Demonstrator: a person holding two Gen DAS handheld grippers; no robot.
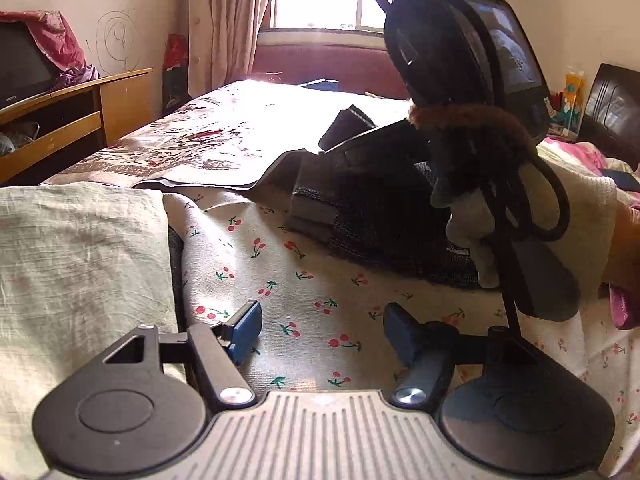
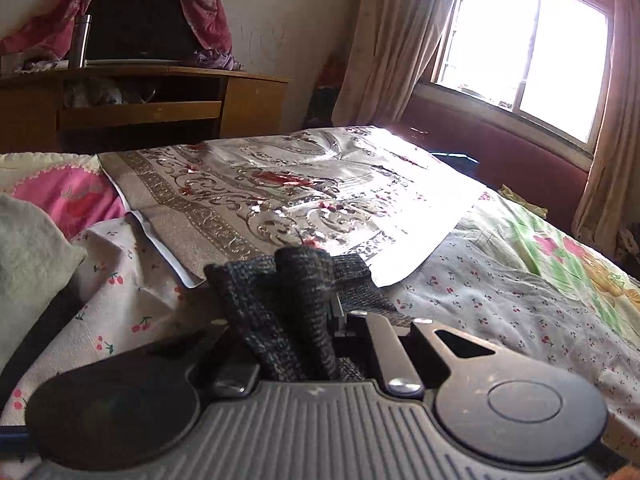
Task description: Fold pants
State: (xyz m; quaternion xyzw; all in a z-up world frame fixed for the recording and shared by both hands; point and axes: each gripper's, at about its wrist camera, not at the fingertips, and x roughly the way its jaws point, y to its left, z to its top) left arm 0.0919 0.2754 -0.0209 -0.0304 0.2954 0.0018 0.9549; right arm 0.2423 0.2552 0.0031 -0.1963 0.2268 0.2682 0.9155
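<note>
Dark grey knit pants (image 1: 376,236) lie bunched on the cherry-print sheet (image 1: 304,280), right of centre in the left wrist view. My left gripper (image 1: 320,326) is open and empty, low over the sheet in front of the pants. The right gripper body (image 1: 460,80) shows above the pants there, held by a gloved hand. In the right wrist view my right gripper (image 2: 304,320) is shut on a fold of the pants (image 2: 296,312), which drapes over its jaws and hides the fingertips.
A silver patterned cloth (image 2: 288,188) covers the bed's far part. A beige folded cloth (image 1: 76,256) lies at the left. A wooden TV cabinet (image 2: 140,100) stands by the wall. A window (image 2: 520,48) with curtains is behind the bed.
</note>
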